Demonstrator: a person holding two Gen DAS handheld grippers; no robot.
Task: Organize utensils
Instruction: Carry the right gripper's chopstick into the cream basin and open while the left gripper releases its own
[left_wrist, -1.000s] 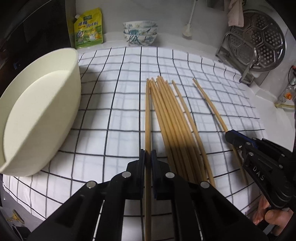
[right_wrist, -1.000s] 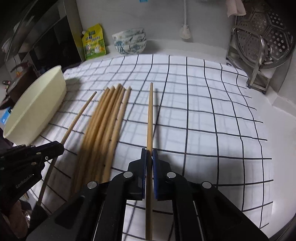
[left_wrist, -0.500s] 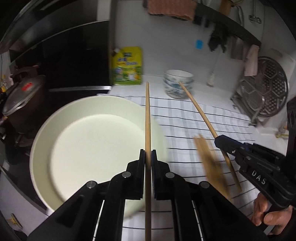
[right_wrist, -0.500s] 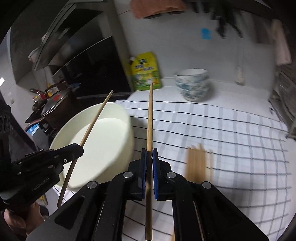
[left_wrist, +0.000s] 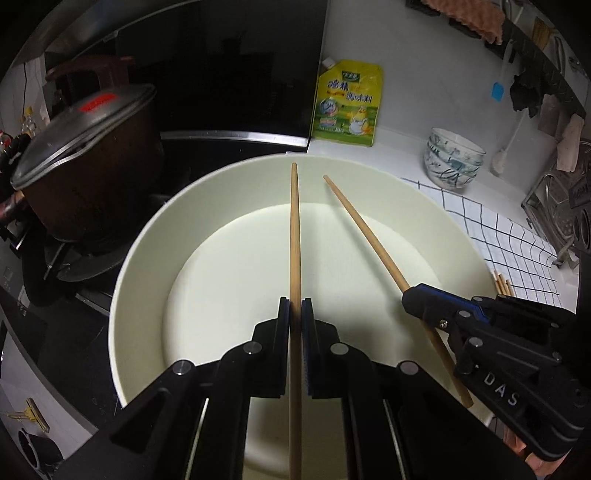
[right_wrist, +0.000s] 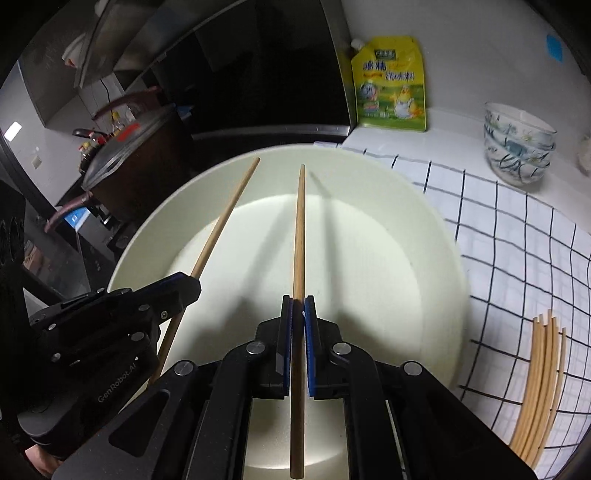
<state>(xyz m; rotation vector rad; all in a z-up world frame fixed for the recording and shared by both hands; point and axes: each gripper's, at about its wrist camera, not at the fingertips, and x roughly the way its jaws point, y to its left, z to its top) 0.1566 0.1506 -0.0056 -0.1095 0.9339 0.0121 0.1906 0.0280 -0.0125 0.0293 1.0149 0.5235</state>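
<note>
Spanning most of both views, the cream basin sits at the bench's left edge on the checked cloth, beside the stove pot. The left claw and right claw each pinch one chopstick above the basin (apparently bare inside). Releasing both seems next; the wide rim leaves room. Remaining chopsticks wait on the cloth.

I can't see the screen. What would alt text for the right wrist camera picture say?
The right gripper holds one wooden chopstick between its jaws above a large, empty cream bowl. At left, the left gripper holds a second chopstick over the same bowl. More chopsticks lie on a checked cloth at right.
</note>
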